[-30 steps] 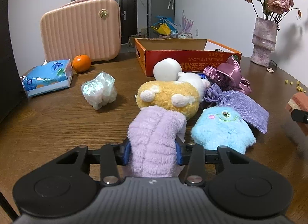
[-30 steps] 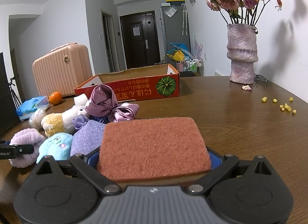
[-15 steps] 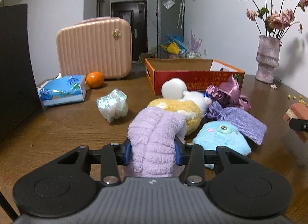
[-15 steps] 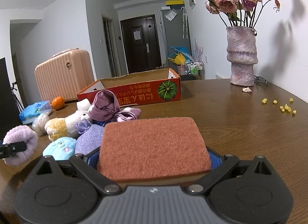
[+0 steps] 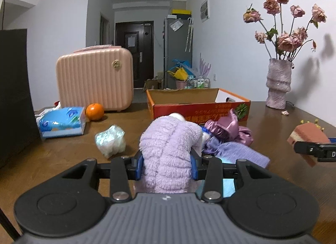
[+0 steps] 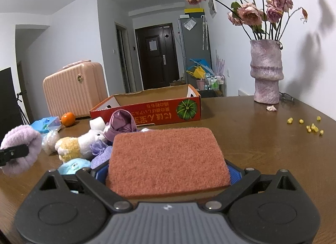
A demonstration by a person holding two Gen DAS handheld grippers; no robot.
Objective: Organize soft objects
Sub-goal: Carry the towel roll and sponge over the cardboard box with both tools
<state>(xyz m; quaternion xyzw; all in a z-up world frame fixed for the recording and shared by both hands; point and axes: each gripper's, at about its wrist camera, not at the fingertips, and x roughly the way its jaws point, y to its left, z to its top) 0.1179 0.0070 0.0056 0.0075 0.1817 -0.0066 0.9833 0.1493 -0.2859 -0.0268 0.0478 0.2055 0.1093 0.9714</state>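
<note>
Lilac fleece fills the near view: we've got the fuzzy purple cloth (image 5: 168, 155) clenched between the left gripper (image 5: 167, 165) pads, held up off the table (image 5: 63, 155), and on the other side the right gripper (image 6: 168, 175) is clamped on a rust-coloured sponge (image 6: 166, 160), also carried clear of the wood. Just beyond our tools sits the pile we have yet to deal with: a blue plush toy (image 6: 72, 165), a yellow and white stuffed animal (image 6: 77, 144), a lavender knit pouch (image 5: 237, 152), a shiny purple scrunchie (image 5: 229, 128) and a white foam lump (image 6: 97, 123), all bunched together and touching. Off to the left a crinkly plastic wad (image 5: 110, 140) lies by itself, with a blue tissue pack (image 5: 62, 123) and an orange (image 5: 95, 111) further back. Behind the pile stands the red cardboard box (image 6: 159, 109), which we take to be the destination; what we can see of its inside shows nothing soft in it, though the floor is mostly hidden. So by our reckoning we're early in the job: two items lifted, none visibly delivered, several waiting. At the back, a pink case (image 5: 94, 79) and a vase of dried roses (image 6: 265, 74) stand well apart from the action.
</note>
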